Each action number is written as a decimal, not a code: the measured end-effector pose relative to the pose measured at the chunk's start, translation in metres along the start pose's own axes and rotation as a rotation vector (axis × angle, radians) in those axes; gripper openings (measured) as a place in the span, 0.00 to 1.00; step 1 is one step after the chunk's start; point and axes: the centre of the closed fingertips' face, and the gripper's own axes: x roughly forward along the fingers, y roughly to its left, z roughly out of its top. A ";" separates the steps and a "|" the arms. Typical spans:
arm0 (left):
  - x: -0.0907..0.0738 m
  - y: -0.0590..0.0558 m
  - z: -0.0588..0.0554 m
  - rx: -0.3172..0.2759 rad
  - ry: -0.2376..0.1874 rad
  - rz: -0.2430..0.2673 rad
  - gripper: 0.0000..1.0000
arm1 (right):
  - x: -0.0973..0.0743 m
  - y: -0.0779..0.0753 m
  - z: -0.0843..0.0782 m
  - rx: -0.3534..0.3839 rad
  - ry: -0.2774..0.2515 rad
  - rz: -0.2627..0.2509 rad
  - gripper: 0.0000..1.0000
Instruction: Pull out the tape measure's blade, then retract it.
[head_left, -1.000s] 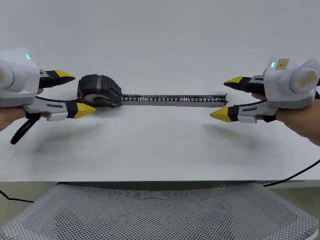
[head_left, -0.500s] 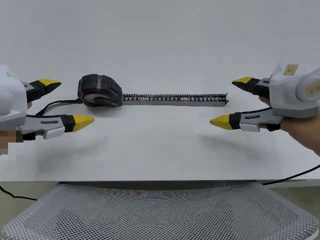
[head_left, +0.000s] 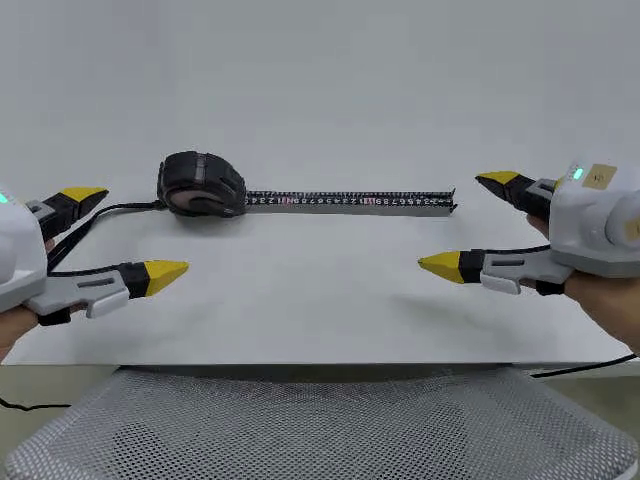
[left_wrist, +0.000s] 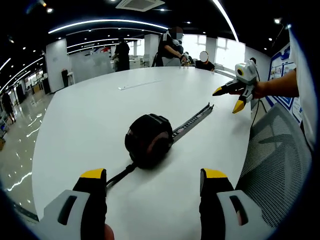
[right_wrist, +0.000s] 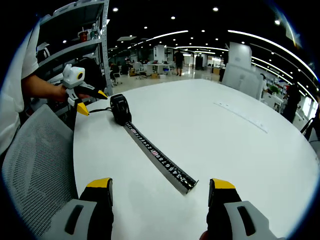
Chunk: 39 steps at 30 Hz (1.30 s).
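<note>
A black tape measure (head_left: 201, 184) lies on the white table (head_left: 320, 300), its blade (head_left: 350, 200) stretched out to the right and flat on the surface. My left gripper (head_left: 125, 232) hangs open near the table's front left, apart from the case. My right gripper (head_left: 478, 222) stands open at the right, a short way from the blade's end hook (head_left: 452, 199). In the left gripper view the case (left_wrist: 148, 139) lies ahead of the open jaws with its wrist strap (left_wrist: 119, 175) trailing toward them. In the right gripper view the blade's tip (right_wrist: 187, 185) lies between and ahead of the open jaws.
A grey mesh chair back (head_left: 320, 425) sits below the table's front edge. Cables (head_left: 590, 350) trail off both grippers. In the gripper views, people stand far off across the big white table, and shelving (right_wrist: 85, 45) rises behind.
My left gripper has let go of the case and drawn back toward the front left. My right gripper has backed away from the blade's end, toward the near edge. The tape stays extended.
</note>
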 end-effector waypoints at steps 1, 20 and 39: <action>-0.001 -0.001 0.000 0.005 -0.003 -0.002 0.74 | -0.001 0.000 -0.001 0.006 -0.002 -0.009 0.77; -0.007 -0.014 -0.018 -0.070 -0.026 0.028 0.85 | -0.012 0.013 -0.021 0.084 -0.028 -0.065 0.81; -0.009 -0.016 -0.023 -0.085 -0.015 0.023 0.86 | -0.015 0.018 -0.031 0.099 0.000 -0.057 0.83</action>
